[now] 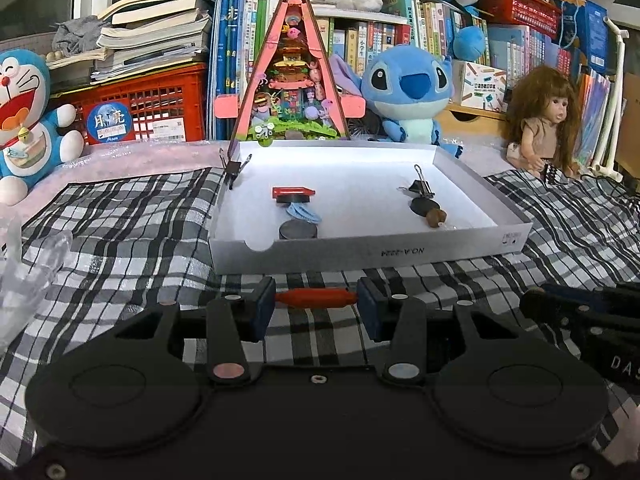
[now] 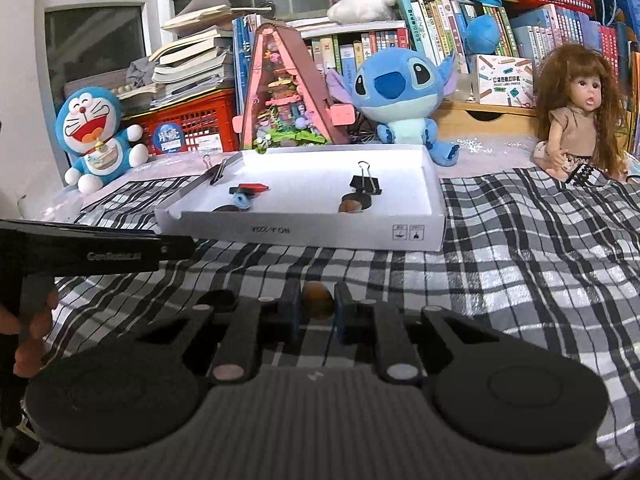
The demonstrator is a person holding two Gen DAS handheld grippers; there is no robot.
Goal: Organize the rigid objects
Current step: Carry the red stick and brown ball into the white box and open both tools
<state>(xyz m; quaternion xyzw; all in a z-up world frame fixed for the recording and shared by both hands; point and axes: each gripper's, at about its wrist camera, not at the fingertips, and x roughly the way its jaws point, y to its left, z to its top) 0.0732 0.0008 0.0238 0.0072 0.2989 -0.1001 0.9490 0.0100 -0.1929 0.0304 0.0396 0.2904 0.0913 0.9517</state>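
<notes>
My left gripper (image 1: pixel 316 300) is shut on a slim red piece (image 1: pixel 316 297), held crosswise between its blue pads just in front of the white shallow box (image 1: pixel 360 250). My right gripper (image 2: pixel 317 308) is shut on a small brown rounded object (image 2: pixel 318 300), over the checked cloth and short of the box (image 2: pixel 304 232). In the box lie a red piece (image 1: pixel 293 192) on a dark disc, a blue clip (image 1: pixel 303 212), a dark round disc (image 1: pixel 298 231), a black binder clip (image 1: pixel 420 188) and a brown bead-like object (image 1: pixel 434 216). Another binder clip (image 1: pixel 234 168) sits on the box's left rim.
A checked cloth (image 1: pixel 120 232) covers the surface. Plush toys (image 1: pixel 408 92), a pink triangular model (image 1: pixel 290 80), a doll (image 1: pixel 548 120), a red crate (image 1: pixel 144 112) and books stand behind the box. Clear plastic (image 1: pixel 24 272) lies at the left. The left gripper's body (image 2: pixel 92 252) shows in the right wrist view.
</notes>
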